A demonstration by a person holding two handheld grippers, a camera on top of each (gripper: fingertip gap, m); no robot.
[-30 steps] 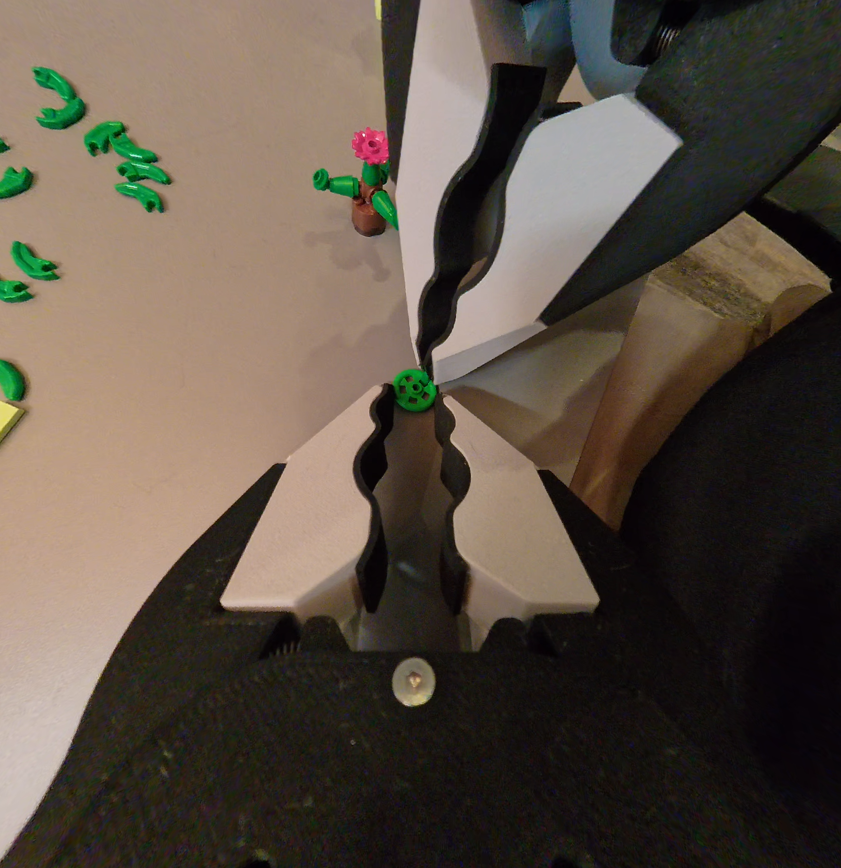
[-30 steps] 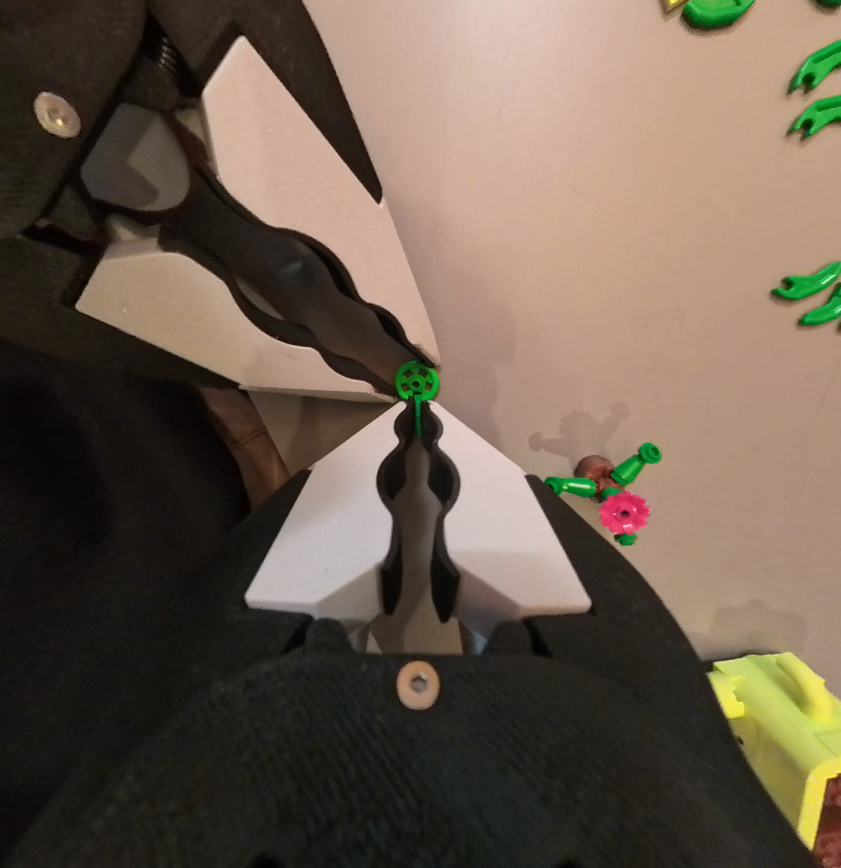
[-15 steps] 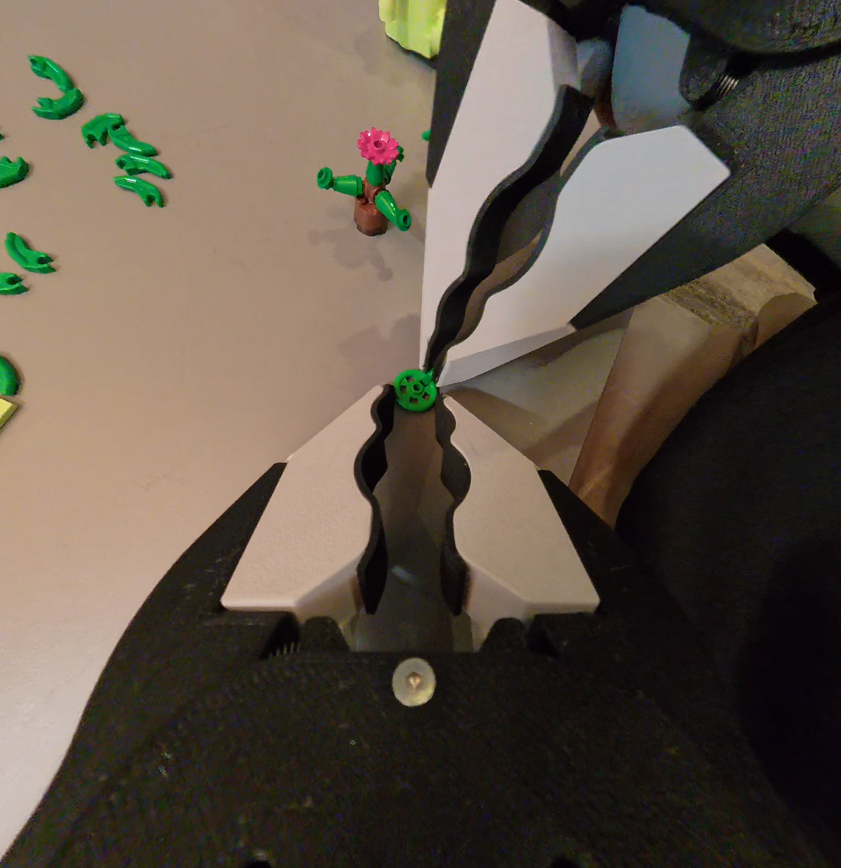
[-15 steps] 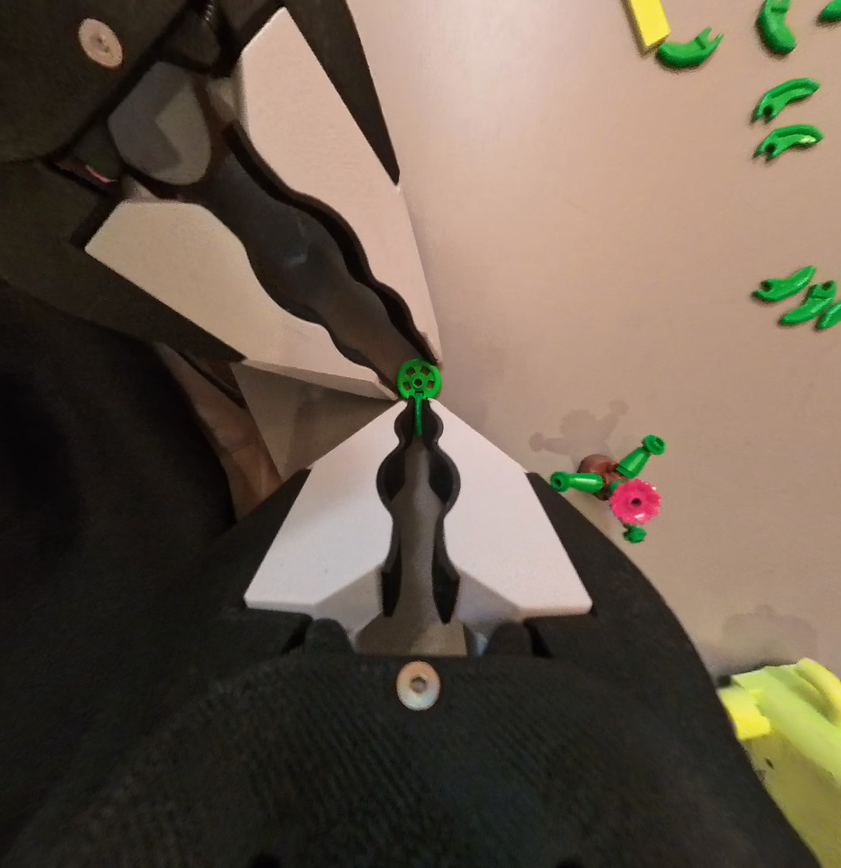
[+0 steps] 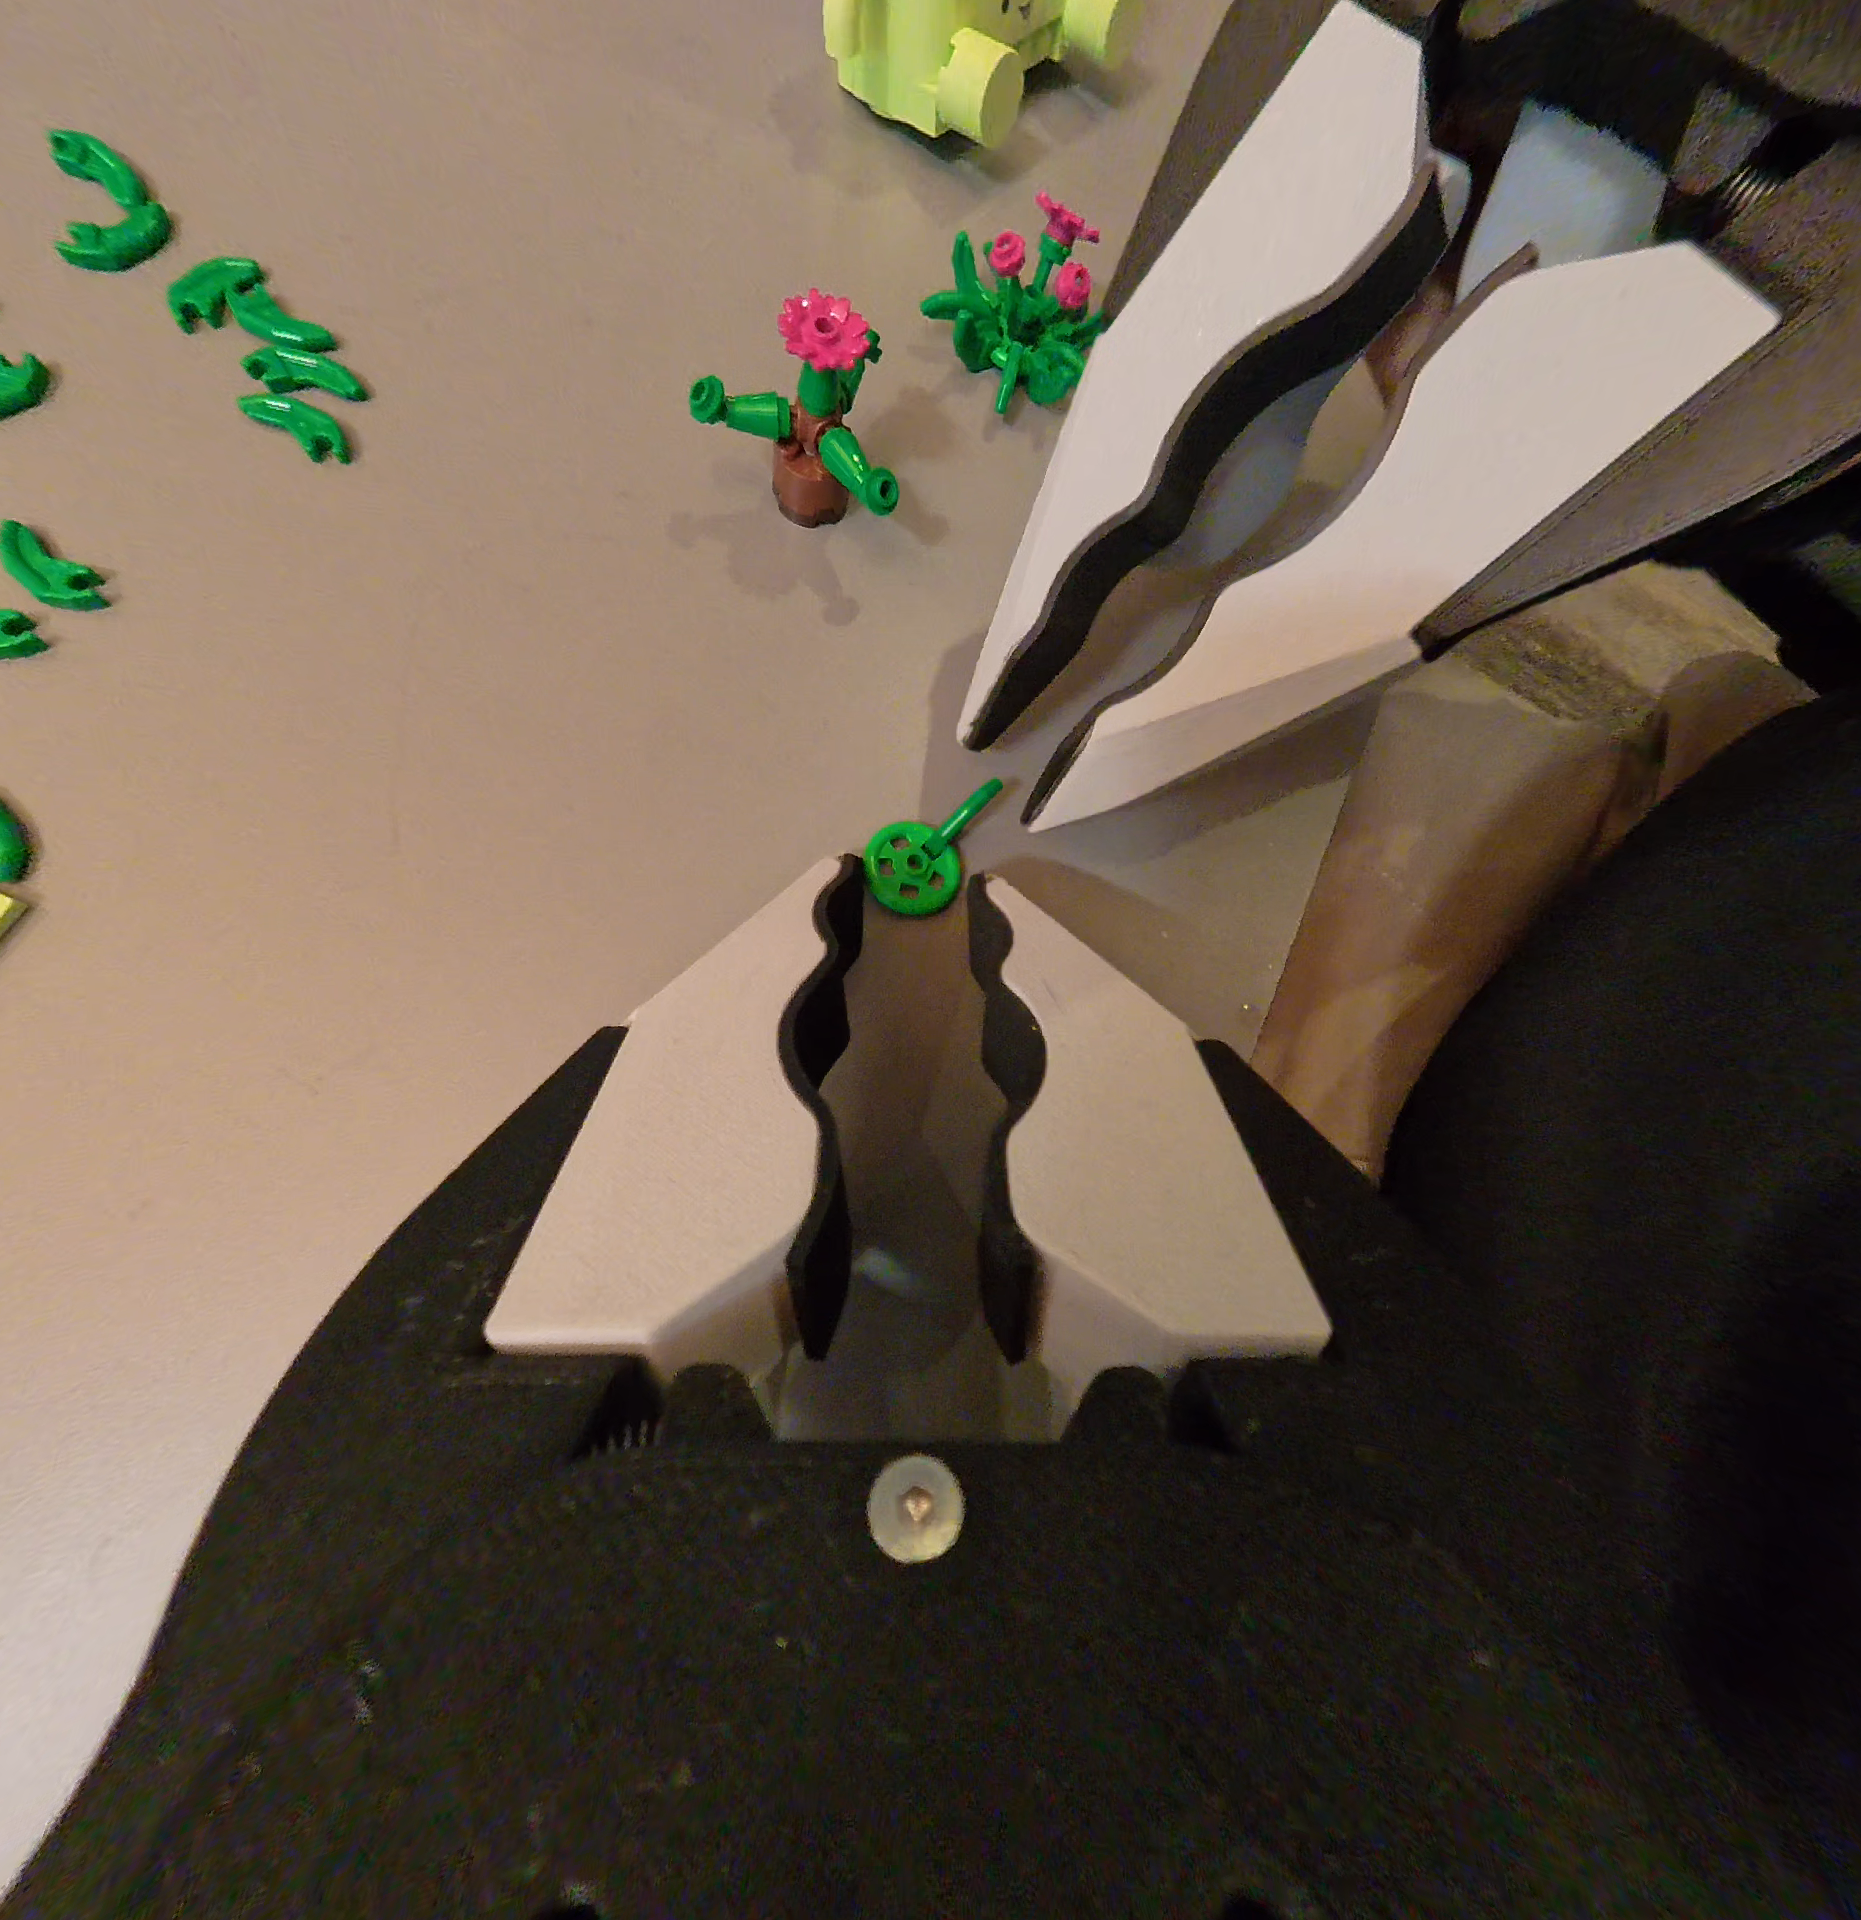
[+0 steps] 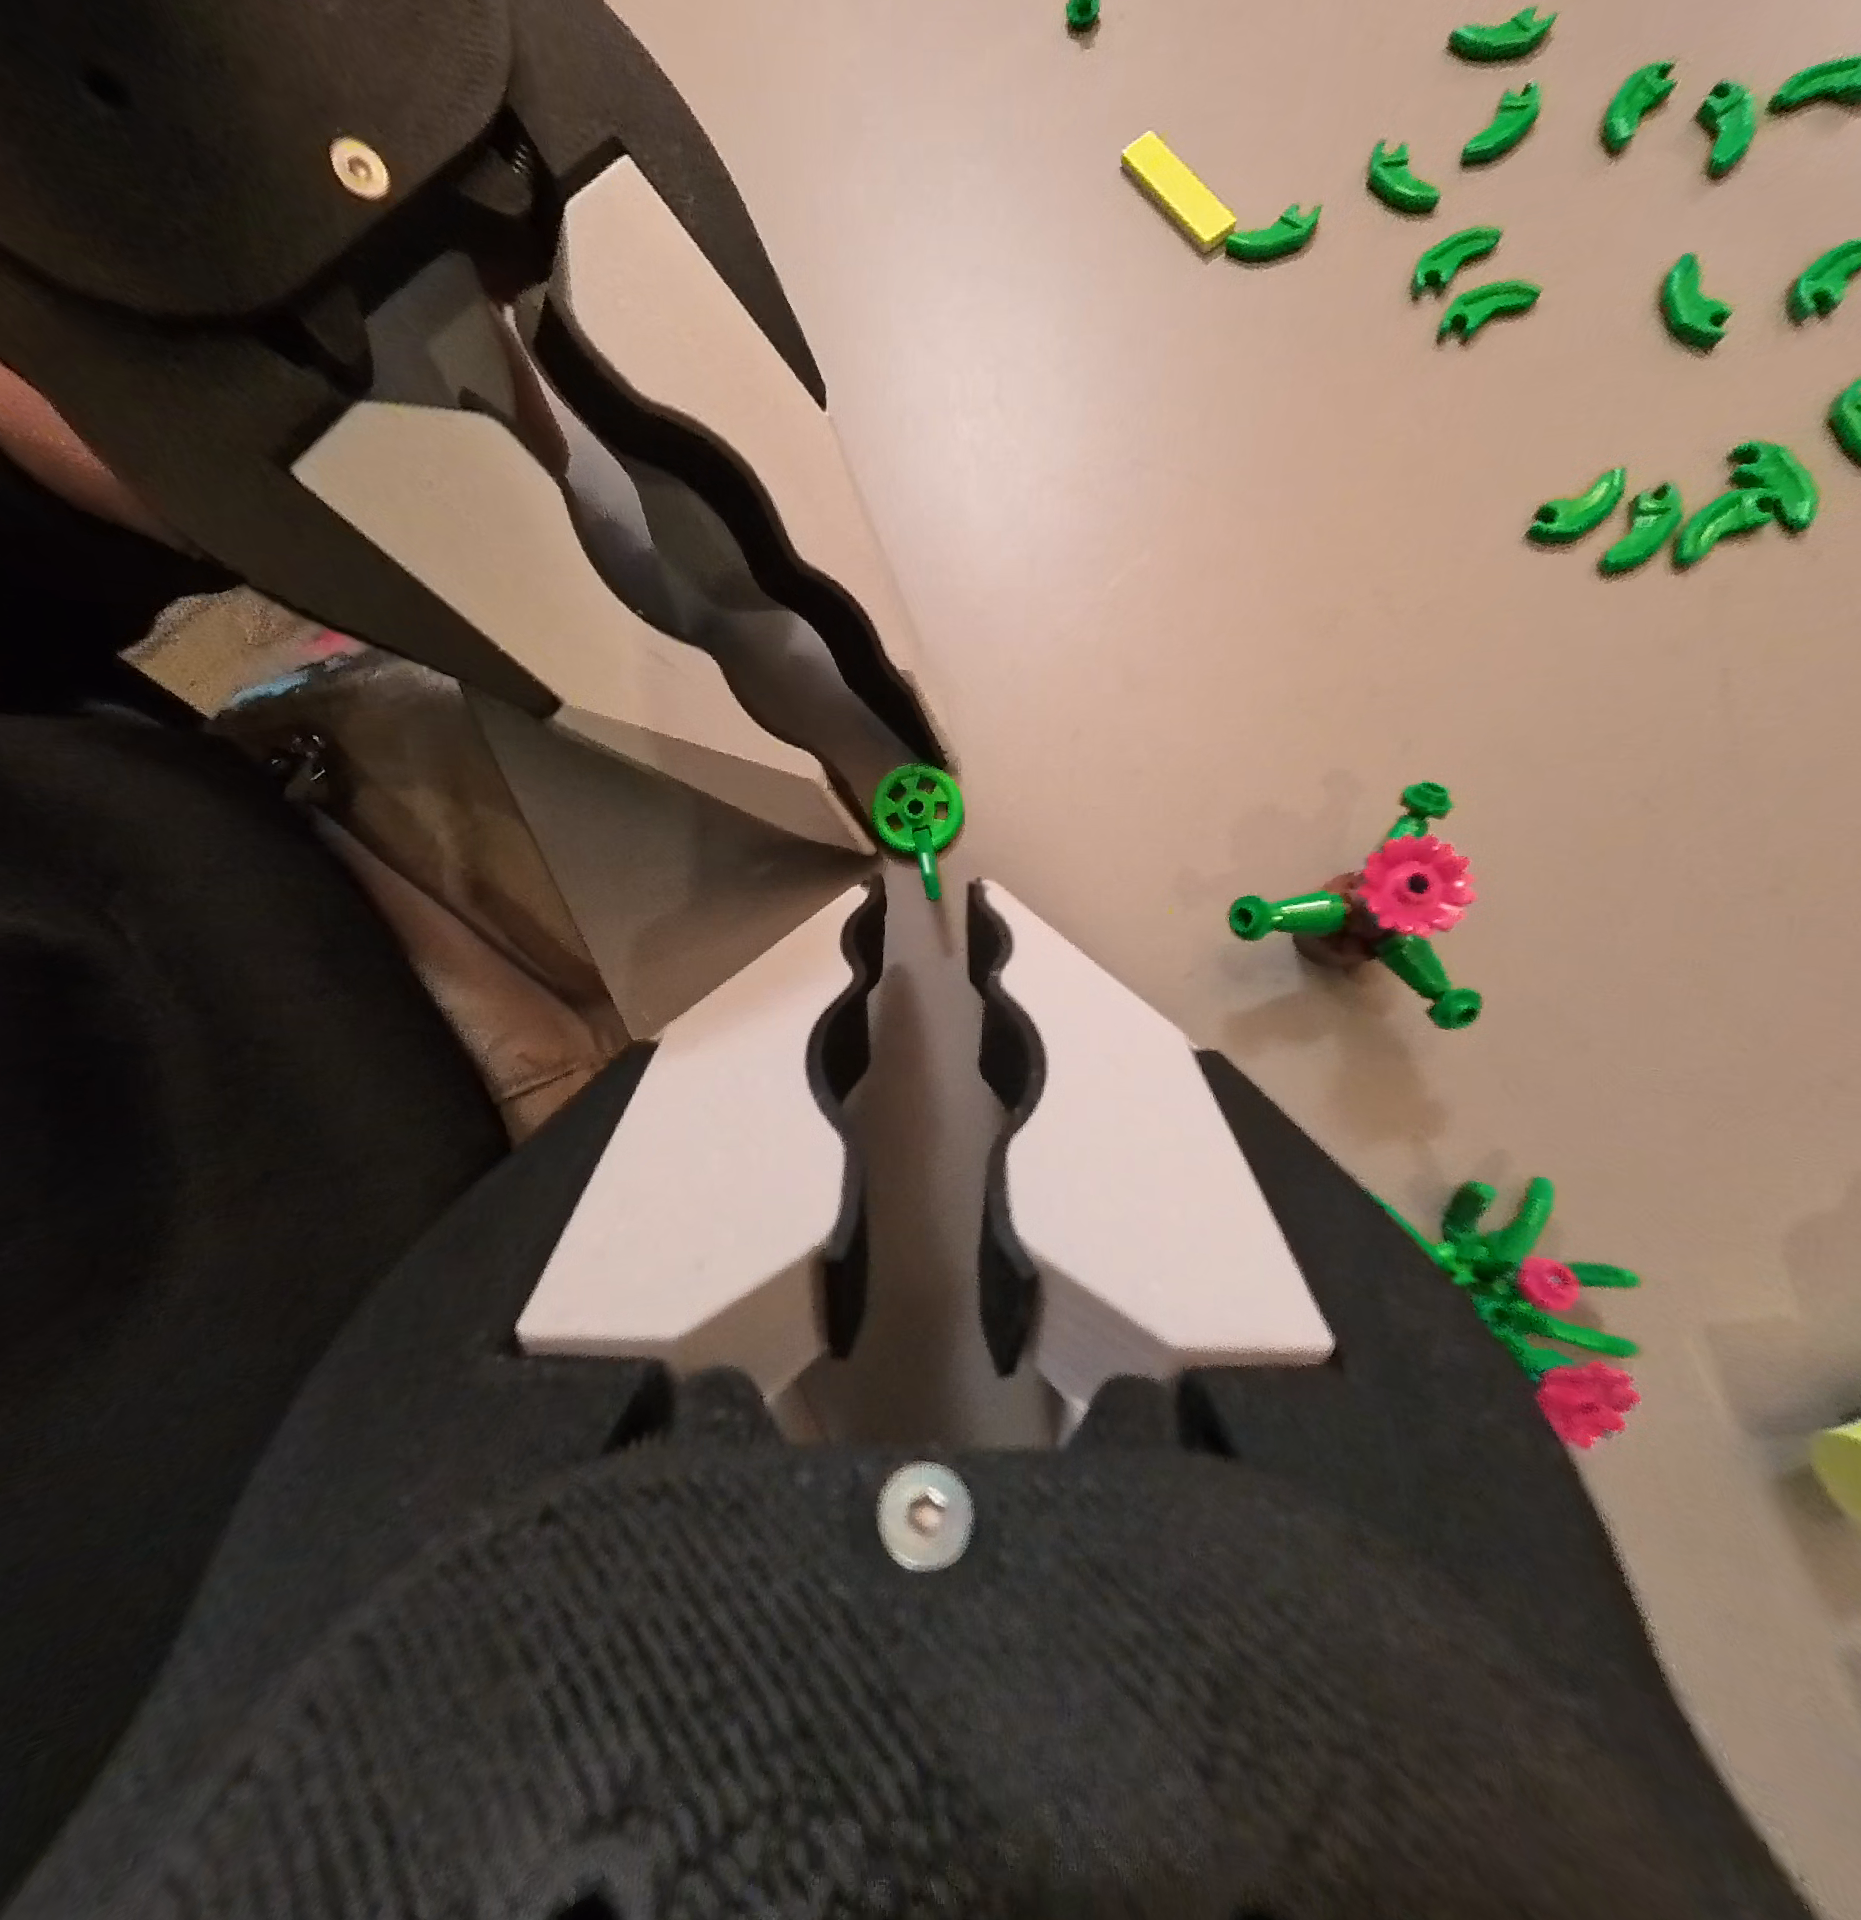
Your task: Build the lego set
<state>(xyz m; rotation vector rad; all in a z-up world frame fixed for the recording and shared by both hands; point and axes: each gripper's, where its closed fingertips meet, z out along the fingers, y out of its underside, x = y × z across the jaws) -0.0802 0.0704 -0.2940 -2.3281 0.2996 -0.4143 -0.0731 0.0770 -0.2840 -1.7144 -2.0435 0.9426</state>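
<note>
One green wheel piece [image 5: 911, 869], left gripper [image 5: 913, 885] jaws clamped

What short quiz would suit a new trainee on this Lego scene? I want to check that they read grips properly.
1. True or false: the left gripper grips the green wheel piece.
2. The pink flower on the brown base is: A) lying flat, B) standing on the table, C) held in the air.
3. Fill in: the wheel piece's thin stem points toward the ____ gripper.
Key: 1 true; 2 B; 3 right gripper.
</note>
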